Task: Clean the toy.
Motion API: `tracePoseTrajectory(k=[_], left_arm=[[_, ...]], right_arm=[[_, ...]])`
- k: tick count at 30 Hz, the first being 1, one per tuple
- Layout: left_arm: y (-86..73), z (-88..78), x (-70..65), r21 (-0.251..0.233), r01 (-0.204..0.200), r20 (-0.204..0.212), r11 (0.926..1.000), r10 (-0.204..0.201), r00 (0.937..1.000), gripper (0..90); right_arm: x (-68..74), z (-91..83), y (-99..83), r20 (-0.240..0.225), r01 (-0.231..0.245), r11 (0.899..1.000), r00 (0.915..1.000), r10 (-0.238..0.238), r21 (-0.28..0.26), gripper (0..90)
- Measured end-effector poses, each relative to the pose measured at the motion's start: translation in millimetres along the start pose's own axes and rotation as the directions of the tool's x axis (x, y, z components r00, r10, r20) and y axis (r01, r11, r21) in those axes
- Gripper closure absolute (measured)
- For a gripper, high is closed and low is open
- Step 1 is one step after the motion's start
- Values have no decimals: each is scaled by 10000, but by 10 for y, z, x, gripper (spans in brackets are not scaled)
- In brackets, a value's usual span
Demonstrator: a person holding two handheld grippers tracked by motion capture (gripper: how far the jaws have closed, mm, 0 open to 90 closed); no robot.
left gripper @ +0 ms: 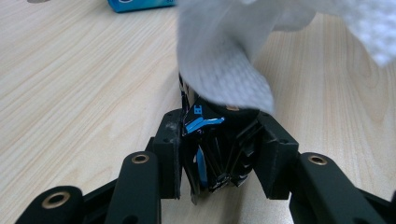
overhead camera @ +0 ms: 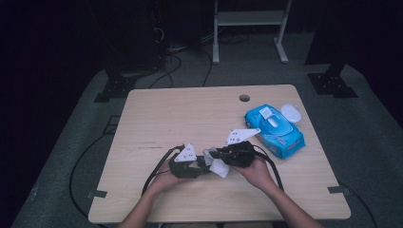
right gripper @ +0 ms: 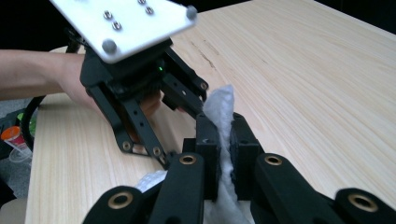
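Gripping a white wet wipe in the clenched jaws of my right gripper, I hold it above the wooden bench near the front edge. My left gripper sits just beside it, jaws pressed on a small dark object with blue marks under the draped wipe. Farther back to the right lies the blue wipes pack, lid open.

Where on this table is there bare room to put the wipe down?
The light wooden table is bare across its whole left half and along the far edge up to the round cable hole. The right far corner is taken by the blue wet-wipe pack. The near middle is crowded, where both claws meet around the white wipe.
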State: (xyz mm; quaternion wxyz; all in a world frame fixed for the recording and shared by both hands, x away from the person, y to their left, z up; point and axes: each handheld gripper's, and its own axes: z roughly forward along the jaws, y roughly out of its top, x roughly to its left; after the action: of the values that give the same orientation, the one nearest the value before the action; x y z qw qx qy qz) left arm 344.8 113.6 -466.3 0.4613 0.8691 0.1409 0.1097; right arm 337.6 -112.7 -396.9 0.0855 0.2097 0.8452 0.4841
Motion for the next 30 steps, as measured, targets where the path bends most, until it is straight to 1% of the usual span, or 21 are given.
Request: tracePoseTrajectory(k=[3,5,7,9,10,12,15,18,21,26,27,30], left_arm=[[-4,-5,5,5,-34,20,10000,34,10000,579],[-6,-5,7,-22,26,27,10000,-26,10000,579],[-2,-8,9,37,-51,-3,10000,51,10000,580],[-7,-9,15,20,-23,-14,10000,23,10000,581],[-11,-13,19,27,-58,-24,10000,58,10000,581],[-15,-15,25,8,-94,-18,10000,94,10000,582],[-17,-12,22,-38,-115,-28,9999,115,9999,582],[-17,-13,22,-30,-122,-33,9999,122,9999,582],[-18,-12,23,-49,-128,-35,9999,128,9999,582],[-21,-21,23,20,-215,-94,9998,215,9997,583],[-24,-22,24,0,-201,-85,9998,201,9998,583],[-26,-24,29,-4,-233,-94,9997,233,9997,583]], right_arm=[[-3,94,24,-30,45,9998,10000,-45,171,846],[-19,172,6,23,97,9992,9999,-98,400,846],[-35,247,-25,-27,97,9980,10000,-95,618,845],[-40,314,-51,-69,289,9958,9996,-284,872,843],[-42,332,-62,-90,279,9955,9996,-272,906,843],[-56,329,-63,-97,266,9959,9996,-259,870,843],[-64,312,-65,61,370,9946,9993,-377,969,843],[-80,289,-70,179,338,9942,9992,-358,1024,842],[-72,293,-75,174,260,9951,9995,-278,949,843],[-53,306,-77,126,416,9942,9990,-431,996,843],[-67,293,-79,177,418,9938,9989,-438,1029,844],[-132,226,-103,530,312,9928,9979,-375,1153,844]])
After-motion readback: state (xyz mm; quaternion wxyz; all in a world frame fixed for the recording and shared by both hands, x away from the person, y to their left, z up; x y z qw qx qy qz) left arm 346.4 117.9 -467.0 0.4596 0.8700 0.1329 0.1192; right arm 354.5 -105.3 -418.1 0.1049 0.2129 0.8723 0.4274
